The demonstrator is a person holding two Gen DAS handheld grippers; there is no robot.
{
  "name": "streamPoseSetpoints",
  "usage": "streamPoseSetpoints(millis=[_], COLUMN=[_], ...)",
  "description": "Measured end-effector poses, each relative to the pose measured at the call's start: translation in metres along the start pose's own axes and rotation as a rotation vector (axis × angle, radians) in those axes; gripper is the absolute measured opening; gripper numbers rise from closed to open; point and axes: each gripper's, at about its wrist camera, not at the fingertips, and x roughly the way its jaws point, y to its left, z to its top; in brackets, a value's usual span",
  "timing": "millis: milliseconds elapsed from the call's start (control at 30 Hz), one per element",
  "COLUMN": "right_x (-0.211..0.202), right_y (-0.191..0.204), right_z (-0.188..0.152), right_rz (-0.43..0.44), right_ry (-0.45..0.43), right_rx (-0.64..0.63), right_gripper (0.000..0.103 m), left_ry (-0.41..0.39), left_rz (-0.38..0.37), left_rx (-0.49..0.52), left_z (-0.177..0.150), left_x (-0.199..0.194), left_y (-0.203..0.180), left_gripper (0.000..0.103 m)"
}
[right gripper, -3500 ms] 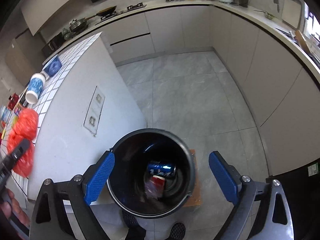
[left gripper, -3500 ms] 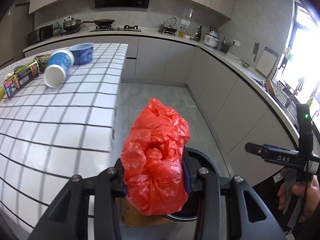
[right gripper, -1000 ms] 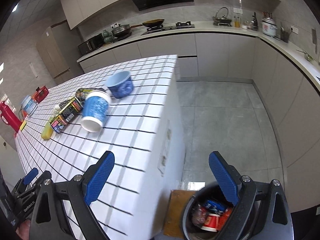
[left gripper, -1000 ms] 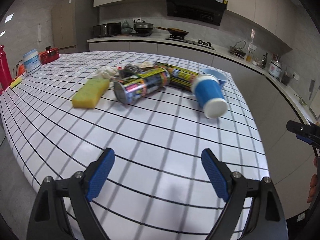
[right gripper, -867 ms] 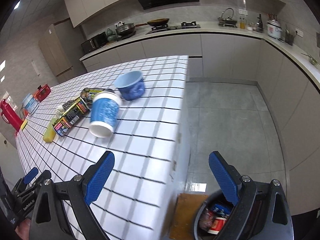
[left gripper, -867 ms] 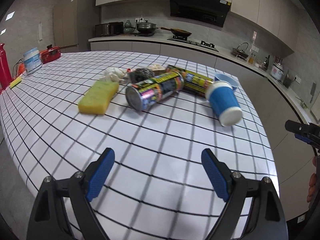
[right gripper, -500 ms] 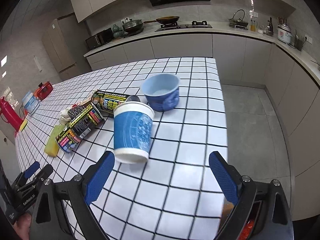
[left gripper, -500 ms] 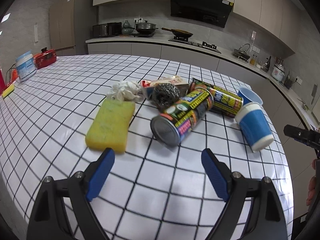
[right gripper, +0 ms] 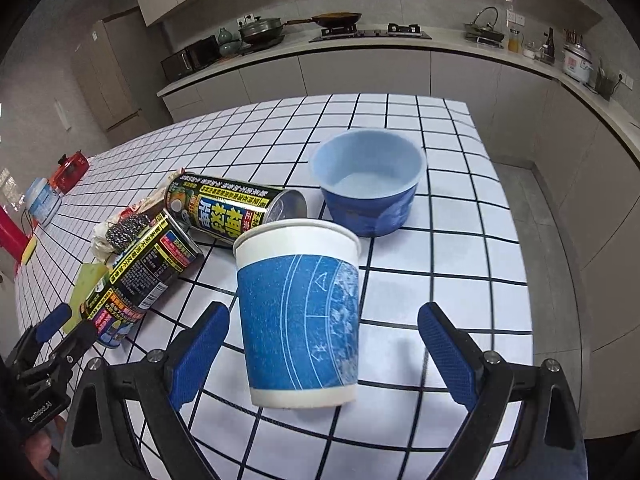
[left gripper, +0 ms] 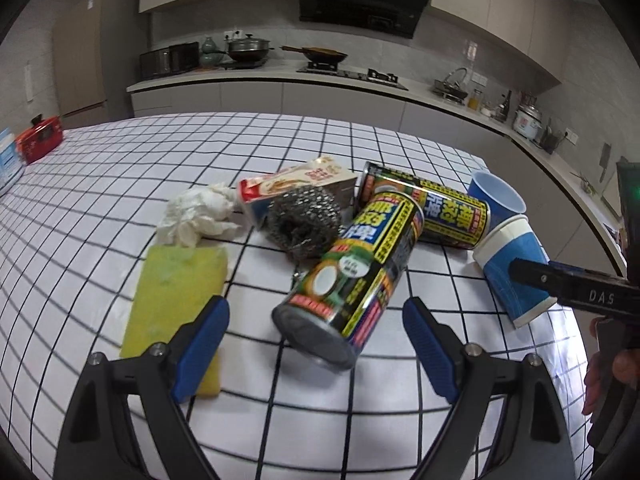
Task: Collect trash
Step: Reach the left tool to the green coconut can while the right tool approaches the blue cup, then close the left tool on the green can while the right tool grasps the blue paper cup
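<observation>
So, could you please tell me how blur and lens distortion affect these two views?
Left wrist view: the near can is slightly motion-smeared at its base, and the tablecloth grid bows strongly. Right wrist view: sharper, the paper cup crisp, the grid equally curved, corners vignetted black.

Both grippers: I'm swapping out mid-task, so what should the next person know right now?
Left gripper: open, empty, lined up on the near can.
Right gripper: open, empty, around the tipped blue cup, not gripping.
Still on the tiled table: second can, blue bowl, steel scourer, yellow sponge, crumpled tissue, carton.
Bin not in view. Left: collect all of it.
</observation>
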Motion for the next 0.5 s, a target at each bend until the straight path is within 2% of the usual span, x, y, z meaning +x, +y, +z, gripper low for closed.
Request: streamPoseSetpoints(millis=[67,133,267,300,333,500], right_x=[0.0,0.001,0.0,0.0,-0.001,-0.008], right_y=[0.0,-0.002,-0.009,-0.011,-0.012,-0.012], right_z=[-0.001,-0.004,-0.007,-0.007,-0.007,-0.009], right_rz=[0.008,0.016,0.021,0.024,0.025,0.031], right_ry=[-0.003,0.008,0.017,0.018,0.015,0.005], right_rx=[0.004,0.014,0.025,0.028,0.029,0.027], right_gripper=[0.091,0.079,0.074,0.073,0.072,0.071], left_ry=[0.012,0.026,0.048,0.058,0.063,0.037], left_rz=[-0.009,-0.018,-0.037,-0.056,-0.079,-0.116], left_rx=[0.023,0.04,0.058,0.052,0.044,0.027], left_z=[0.004,0.007,0.009,0.009,0.009,0.001], left_x=[0.008,0.016,0.029,0.031,0.032,0.016], left_y=[-0.004,-0.006,-0.007,-0.006,-0.005,-0.002], left_gripper=[0.089,0.089,0.089,0.086,0.077,0.057])
